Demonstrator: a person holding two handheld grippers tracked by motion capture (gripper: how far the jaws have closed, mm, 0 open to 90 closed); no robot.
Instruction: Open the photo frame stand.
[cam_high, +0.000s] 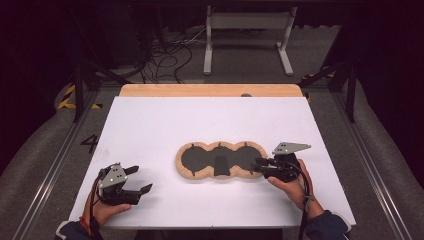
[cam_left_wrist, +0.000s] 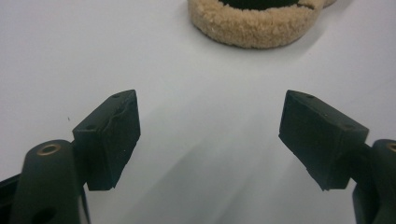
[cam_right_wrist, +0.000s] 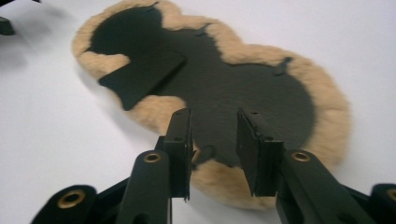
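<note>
Holding one gripper in each hand, we are working at the white table (cam_high: 150, 130), where a pad (cam_high: 200, 172) with a tan fleece rim and a black middle is lying flat near the centre. We are bringing the right gripper (cam_right_wrist: 214, 140) to the pad's right end; its jaws are partly apart and straddling the fleece edge, closed on nothing. The left gripper (cam_left_wrist: 210, 135) is waiting well apart from the pad, jaws wide apart and empty. If we are closing here, the jaws may be pinching only loose fleece, so the pad could slip out or drag and fold. A black flap (cam_right_wrist: 142, 77) on the pad is perhaps a strap; we cannot tell. We are seeing no containers.
</note>
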